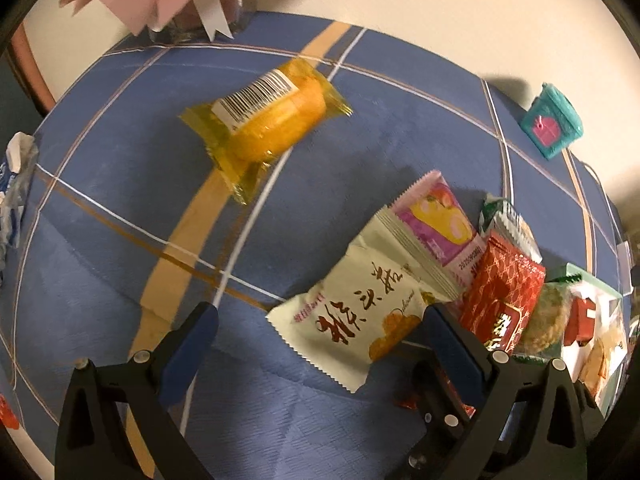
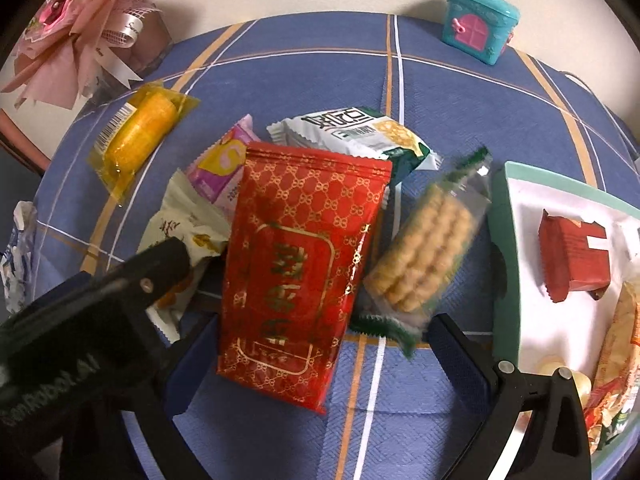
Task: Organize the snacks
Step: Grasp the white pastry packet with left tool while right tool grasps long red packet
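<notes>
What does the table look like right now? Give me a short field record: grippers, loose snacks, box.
left gripper: open, over the cream packet, nothing held
right gripper: open, astride the red pouch, nothing held
loose snacks: orange cake packet apart on the blue tablecloth; pink packet, green-white packet, clear biscuit packet piled around the pouch
box: green-rimmed, white inside, holds a small red packet and others
background: teal toy house, pink bouquet

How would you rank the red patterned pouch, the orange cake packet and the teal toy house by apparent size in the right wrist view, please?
1. Red patterned pouch, clearly the largest, though it also lies nearest the camera.
2. Orange cake packet.
3. Teal toy house, smallest, but farthest away, so its rank against the packet is unsure.
</notes>
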Tool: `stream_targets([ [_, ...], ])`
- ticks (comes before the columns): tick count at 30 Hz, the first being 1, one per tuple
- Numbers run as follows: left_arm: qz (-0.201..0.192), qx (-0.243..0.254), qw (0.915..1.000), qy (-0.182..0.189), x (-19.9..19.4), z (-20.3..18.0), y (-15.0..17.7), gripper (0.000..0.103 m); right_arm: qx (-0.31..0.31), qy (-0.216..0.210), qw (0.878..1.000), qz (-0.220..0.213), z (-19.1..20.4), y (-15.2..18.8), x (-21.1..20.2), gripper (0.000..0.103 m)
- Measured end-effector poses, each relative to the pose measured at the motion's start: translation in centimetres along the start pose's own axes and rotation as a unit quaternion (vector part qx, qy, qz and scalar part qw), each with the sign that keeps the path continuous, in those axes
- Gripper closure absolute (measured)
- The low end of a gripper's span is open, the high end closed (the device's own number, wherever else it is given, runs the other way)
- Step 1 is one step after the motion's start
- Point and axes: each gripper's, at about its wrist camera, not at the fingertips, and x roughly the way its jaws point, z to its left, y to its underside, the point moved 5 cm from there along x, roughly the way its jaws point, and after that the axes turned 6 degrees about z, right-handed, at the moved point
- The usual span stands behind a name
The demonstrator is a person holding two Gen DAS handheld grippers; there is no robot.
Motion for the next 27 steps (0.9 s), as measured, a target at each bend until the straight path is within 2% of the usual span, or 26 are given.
stream_targets([
  [6,0.009,0.011,0.9999,0.002,1.3,-1.1,-0.4,0.001,0.001,-0.002,1.000,0.000,-0.1,0.1,0.2,0.002],
  [10,0.008,0.010,0.9999,0.007,1.7,-1.6,-0.6,0.003,0.001,-0.004,1.000,-0.004,-0.3,0.1,-0.2,0.010],
  [13,0.004,0.009,0.9999,0.014,1.7,-1.5,-0.5,0.010,0.000,-0.005,1.000,-0.006,-0.4,-0.1,-0.5,0.018],
  [15,0.000,0.012,0.9998,0.015,1.6,-1.6,-0.4,0.019,-0.003,-0.004,1.000,-0.007,-0.4,-0.2,-0.6,0.022],
  [20,0.005,0.014,0.9998,0.012,1.4,-1.2,-0.3,0.032,-0.005,0.000,1.000,-0.009,-0.4,-0.2,-1.3,0.047],
  [23,0.005,0.011,0.9999,0.012,1.3,-1.1,-0.2,0.034,-0.001,-0.005,1.000,-0.008,-0.6,-0.3,-1.5,0.055],
  [26,-0.002,0.014,0.9998,0.014,0.8,-1.1,-0.2,0.045,0.000,-0.009,1.000,-0.006,-0.8,-0.4,-1.5,0.057],
  [27,-0.003,0.014,0.9998,0.014,0.6,-1.1,-0.2,0.046,0.001,-0.010,1.000,-0.005,-0.9,-0.3,-1.6,0.058],
])
